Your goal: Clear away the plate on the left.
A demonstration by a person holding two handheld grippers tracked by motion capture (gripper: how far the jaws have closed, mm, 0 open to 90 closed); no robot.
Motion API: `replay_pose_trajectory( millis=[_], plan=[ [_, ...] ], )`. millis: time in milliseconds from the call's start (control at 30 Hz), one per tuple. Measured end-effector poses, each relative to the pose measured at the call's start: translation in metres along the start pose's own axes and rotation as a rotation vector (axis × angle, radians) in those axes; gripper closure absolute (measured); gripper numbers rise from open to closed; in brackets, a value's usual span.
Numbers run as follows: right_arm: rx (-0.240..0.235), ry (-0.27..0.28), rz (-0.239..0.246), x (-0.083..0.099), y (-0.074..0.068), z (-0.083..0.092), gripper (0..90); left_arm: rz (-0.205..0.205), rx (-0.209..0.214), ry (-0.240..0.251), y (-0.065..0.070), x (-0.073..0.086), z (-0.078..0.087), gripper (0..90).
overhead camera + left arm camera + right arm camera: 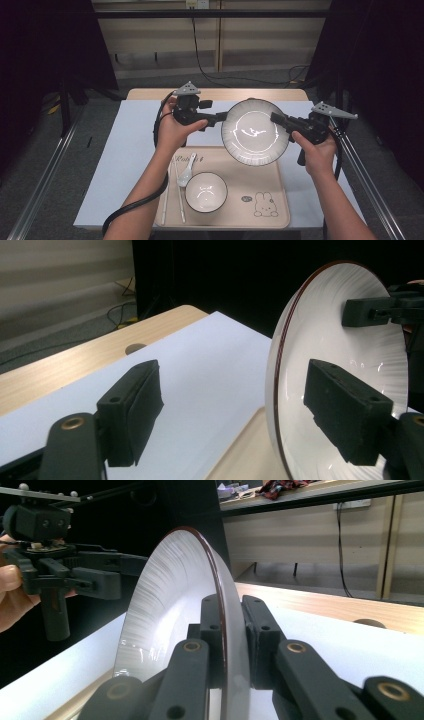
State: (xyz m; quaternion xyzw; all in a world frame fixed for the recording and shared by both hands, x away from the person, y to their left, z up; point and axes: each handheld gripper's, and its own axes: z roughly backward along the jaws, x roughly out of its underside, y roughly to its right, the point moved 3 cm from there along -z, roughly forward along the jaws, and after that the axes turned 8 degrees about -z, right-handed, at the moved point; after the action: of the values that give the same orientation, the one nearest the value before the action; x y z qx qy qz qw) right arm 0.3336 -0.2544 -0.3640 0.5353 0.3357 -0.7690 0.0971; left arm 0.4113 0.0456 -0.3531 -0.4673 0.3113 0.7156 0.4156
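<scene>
White dark-rimmed plate (254, 131), beige tray (280, 200)

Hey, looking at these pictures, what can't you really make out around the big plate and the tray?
- High view: small print on the tray beside the spoon, too small to read.
- Right gripper view: the plate bottom, cut off by the edge.
- Left gripper view: plate underside, turned away.

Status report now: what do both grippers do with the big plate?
Right gripper shut on plate rim, plate tilted above tray. Left gripper open, jaws astride opposite rim. Small bowl, spoon below; nothing blocking.
</scene>
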Motion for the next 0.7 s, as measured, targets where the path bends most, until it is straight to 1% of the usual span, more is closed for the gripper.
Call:
replay_pose_trajectory(
  millis=[33,67,100,133,200,233,300,333,367,400,467,500,600,667,700],
  plan=[
    [0.003,0.001,-0.005,0.000,0.000,0.000,81.7,-0.002,-0.012,-0.006,-0.001,0.002,0.001,16.5],
    [0.004,0.002,0.001,0.001,0.001,0.001,81.7,-0.005,-0.021,-0.015,-0.003,0.004,0.003,15.6],
    [0.006,-0.003,0.008,0.001,0.002,0.001,81.7,0.005,-0.018,-0.005,-0.004,0.006,0.004,15.5],
    [0.011,-0.001,0.007,0.002,0.001,0.001,81.7,0.013,-0.022,-0.010,-0.005,0.008,0.006,14.6],
    [0.021,-0.010,0.016,0.003,0.002,0.002,81.7,0.008,-0.021,-0.020,-0.007,0.012,0.008,12.5],
    [0.022,-0.006,0.010,0.003,0.002,0.001,81.7,0.010,-0.021,-0.017,-0.008,0.014,0.009,11.4],
    [0.026,-0.009,0.013,0.004,0.003,0.002,81.7,0.014,-0.021,-0.015,-0.009,0.016,0.010,8.7],
    [0.026,-0.008,0.013,0.004,0.004,0.002,81.7,0.009,-0.029,-0.022,-0.011,0.019,0.012,8.7],
    [0.030,-0.011,0.012,0.006,0.004,0.003,81.6,0.012,-0.037,-0.015,-0.014,0.022,0.014,7.4],
    [0.030,-0.011,0.016,0.006,0.004,0.003,81.7,0.003,-0.044,-0.025,-0.015,0.024,0.016,6.6],
    [0.032,-0.012,0.013,0.007,0.005,0.003,81.7,0.004,-0.065,-0.024,-0.017,0.027,0.018,5.6],
    [0.035,-0.011,0.007,0.007,0.006,0.003,81.7,0.007,-0.060,-0.023,-0.018,0.029,0.019,5.2],
    [0.037,-0.027,0.013,0.011,0.008,0.002,81.8,0.014,-0.072,-0.022,-0.021,0.033,0.023,5.2],
    [0.041,-0.037,-0.003,0.014,0.008,0.002,81.8,0.016,-0.082,-0.024,-0.022,0.035,0.025,5.1],
    [0.038,-0.040,-0.003,0.015,0.009,0.001,81.8,0.016,-0.087,-0.025,-0.023,0.035,0.026,5.1]
  ],
)
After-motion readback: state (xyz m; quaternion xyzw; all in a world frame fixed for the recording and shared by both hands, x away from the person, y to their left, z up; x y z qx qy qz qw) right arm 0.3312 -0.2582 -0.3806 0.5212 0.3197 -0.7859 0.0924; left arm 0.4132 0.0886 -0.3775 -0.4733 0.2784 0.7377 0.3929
